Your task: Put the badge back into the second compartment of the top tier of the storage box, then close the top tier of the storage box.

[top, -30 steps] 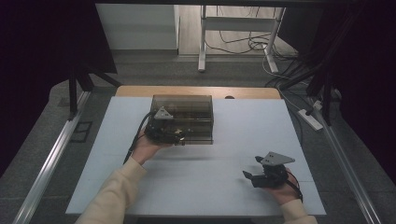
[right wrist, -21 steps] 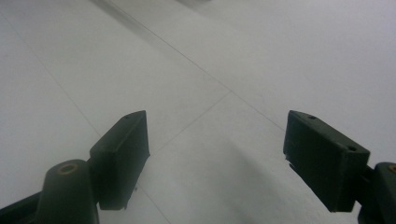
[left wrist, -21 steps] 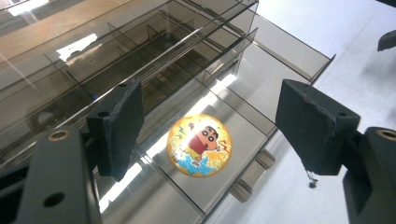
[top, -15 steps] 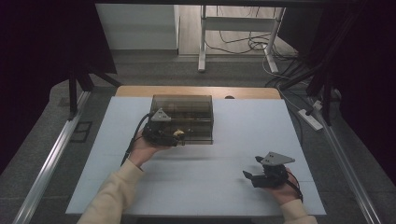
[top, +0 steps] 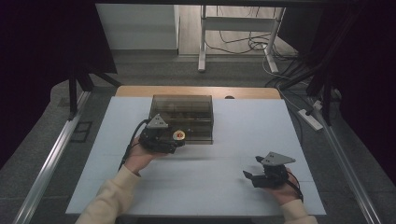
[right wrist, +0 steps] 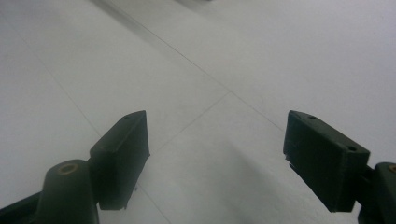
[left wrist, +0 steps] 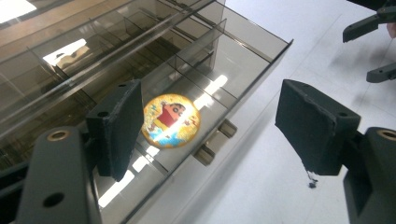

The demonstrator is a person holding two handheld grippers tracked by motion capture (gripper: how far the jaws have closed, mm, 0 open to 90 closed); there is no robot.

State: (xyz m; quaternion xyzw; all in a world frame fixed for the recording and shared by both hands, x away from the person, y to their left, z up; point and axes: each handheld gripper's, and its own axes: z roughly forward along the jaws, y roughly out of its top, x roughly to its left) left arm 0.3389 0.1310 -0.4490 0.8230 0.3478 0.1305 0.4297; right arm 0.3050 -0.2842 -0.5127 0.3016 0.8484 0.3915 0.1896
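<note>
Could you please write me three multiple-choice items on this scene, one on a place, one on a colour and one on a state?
1. Where does the round sticker lie?
A. in a compartment of the smoky clear organiser box
B. on the white table beside the right hand-held gripper
C. between the right hand-held gripper's jaws

2. What colour is the table top?
A. green
B. white
C. red

3. How does the left hand-held gripper stand?
A. shut on the sticker
B. shut on the box wall
C. open, jaws wide apart

Answers: 1 A, since the left gripper view shows the sticker among the box's dividers; 2 B, since the high view shows a white sheet under the box; 3 C, since the left gripper view shows its jaws wide apart, with the sticker lying in the box beyond them.
</note>
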